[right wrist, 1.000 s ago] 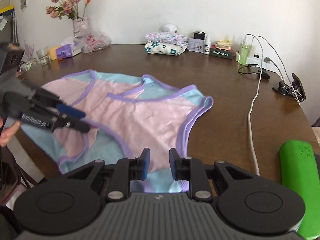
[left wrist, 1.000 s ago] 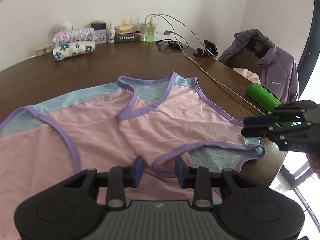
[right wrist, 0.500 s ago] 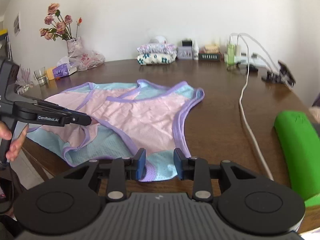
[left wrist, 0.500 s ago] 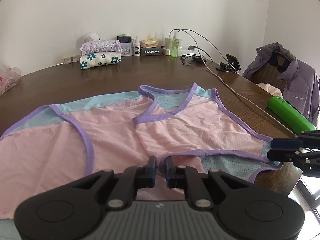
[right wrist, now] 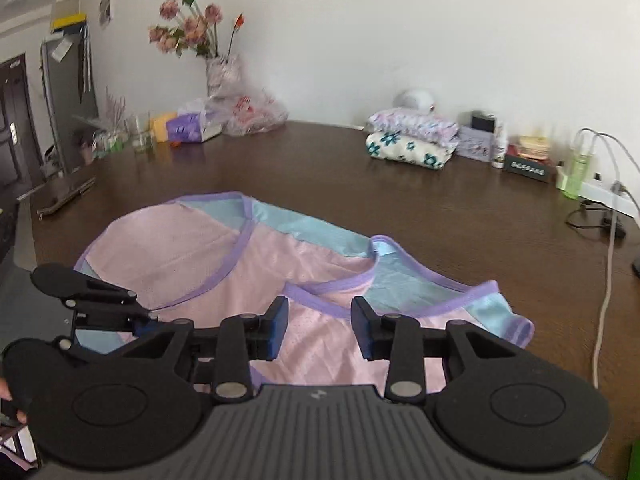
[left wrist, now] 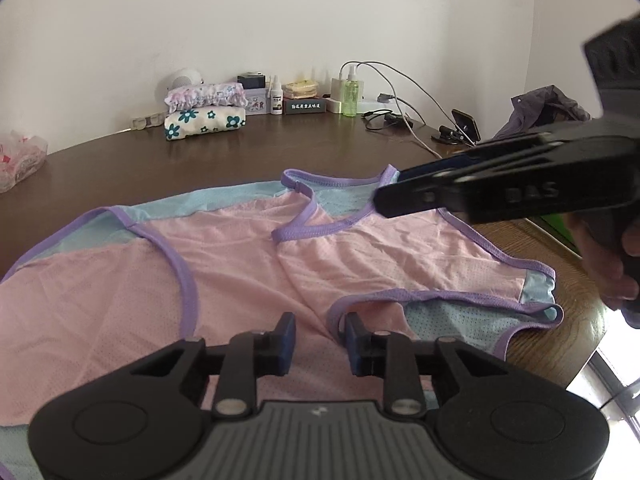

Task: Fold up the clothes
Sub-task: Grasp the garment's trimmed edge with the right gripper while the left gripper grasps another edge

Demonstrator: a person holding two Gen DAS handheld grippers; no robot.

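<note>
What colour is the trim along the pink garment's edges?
Purple trim, clearest in the left wrist view.

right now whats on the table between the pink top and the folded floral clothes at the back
Nothing: in the right wrist view, only bare brown table separates the pink top from the folded floral clothes. The left wrist view agrees.

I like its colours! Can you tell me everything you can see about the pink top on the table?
The pink top is a sleeveless vest of thin, dotted mesh fabric, pink with light blue panels and purple trim round the neck and armholes. It lies spread flat but slightly wrinkled on the brown table, not yet folded, its nearest part reaching the table's edge.
</note>
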